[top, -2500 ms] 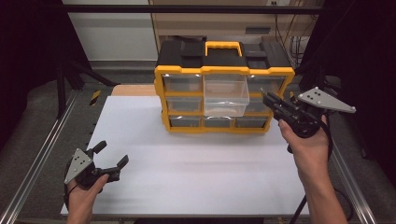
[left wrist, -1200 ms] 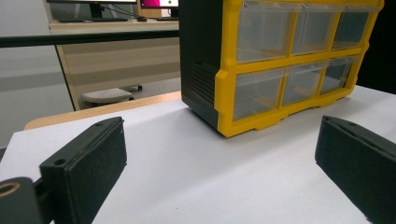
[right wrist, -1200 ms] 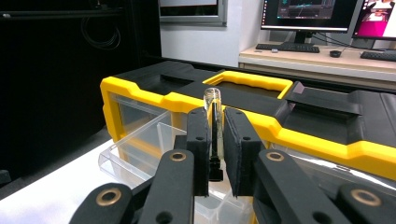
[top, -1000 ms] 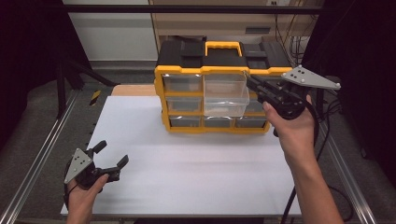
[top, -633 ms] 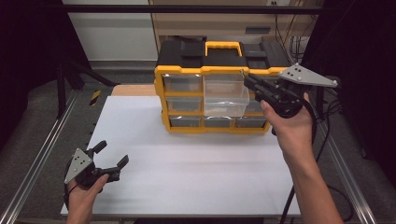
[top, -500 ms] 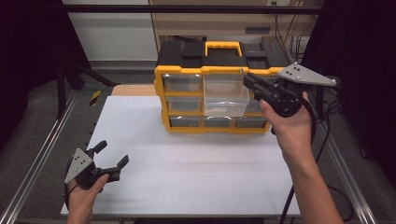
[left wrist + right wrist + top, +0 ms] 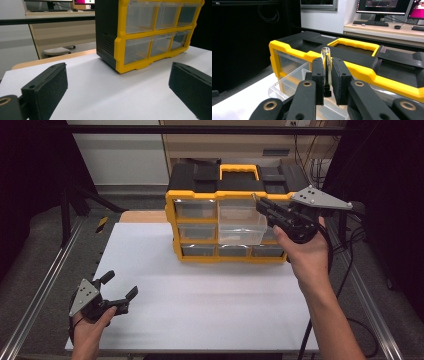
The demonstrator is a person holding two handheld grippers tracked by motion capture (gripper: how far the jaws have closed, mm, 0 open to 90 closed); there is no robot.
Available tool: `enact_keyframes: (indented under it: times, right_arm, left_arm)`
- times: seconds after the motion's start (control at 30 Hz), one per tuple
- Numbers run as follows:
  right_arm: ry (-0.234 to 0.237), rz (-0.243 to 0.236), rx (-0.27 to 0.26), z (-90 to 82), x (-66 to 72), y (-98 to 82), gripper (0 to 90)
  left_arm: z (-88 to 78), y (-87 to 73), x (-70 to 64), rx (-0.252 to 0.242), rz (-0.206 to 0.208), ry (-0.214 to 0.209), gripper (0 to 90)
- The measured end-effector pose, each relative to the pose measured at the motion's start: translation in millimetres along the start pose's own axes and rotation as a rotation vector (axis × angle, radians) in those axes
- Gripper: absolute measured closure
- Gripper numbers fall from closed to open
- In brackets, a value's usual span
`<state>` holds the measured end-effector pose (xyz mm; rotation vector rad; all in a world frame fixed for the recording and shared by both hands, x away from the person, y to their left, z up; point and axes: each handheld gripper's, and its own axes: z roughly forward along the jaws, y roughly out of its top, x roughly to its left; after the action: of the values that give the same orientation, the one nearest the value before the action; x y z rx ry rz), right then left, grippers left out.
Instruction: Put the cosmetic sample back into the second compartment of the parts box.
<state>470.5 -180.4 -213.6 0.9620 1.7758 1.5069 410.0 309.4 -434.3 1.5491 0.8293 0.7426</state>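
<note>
Nearest the person, well in front of the yellow and black drawer cabinet [image 7: 235, 215] and off toward its left end, the left gripper [image 7: 118, 293] rests in the left hand [image 7: 90, 330] low over the white table top [image 7: 210, 305]. Its jaws stand wide apart with nothing between them. The left gripper view adds what the high view cannot: the cabinet's black side wall with its vent slots and two rows of clear drawers seen at an angle, all pushed in on that side.

Farther out, the right hand [image 7: 307, 257] holds the right gripper [image 7: 257, 202] up at the cabinet's front, near its right end and level with the top row. Just below it, one clear drawer [image 7: 242, 222] stands pulled out of the cabinet's middle column. From the high view the jaws look nearly together, but what they hold is too small to tell. The right gripper view settles it: the jaws are clamped on a thin clear vial [image 7: 326, 65], upright, its rim rising above the pads, with the open drawer's rim directly beneath.

Beyond the cabinet, a desk with monitors [image 7: 384, 6] and a keyboard [image 7: 372, 23] stands well apart.
</note>
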Motion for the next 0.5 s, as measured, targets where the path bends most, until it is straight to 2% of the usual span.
enact_keyframes:
  times: [0.5]
  right_arm:
    - [0.023,-0.02,0.011,6.7,9.6,8.1,81.1]
  left_arm:
    - [-0.5,0.5,0.8,-0.004,0.002,0.003,2.2]
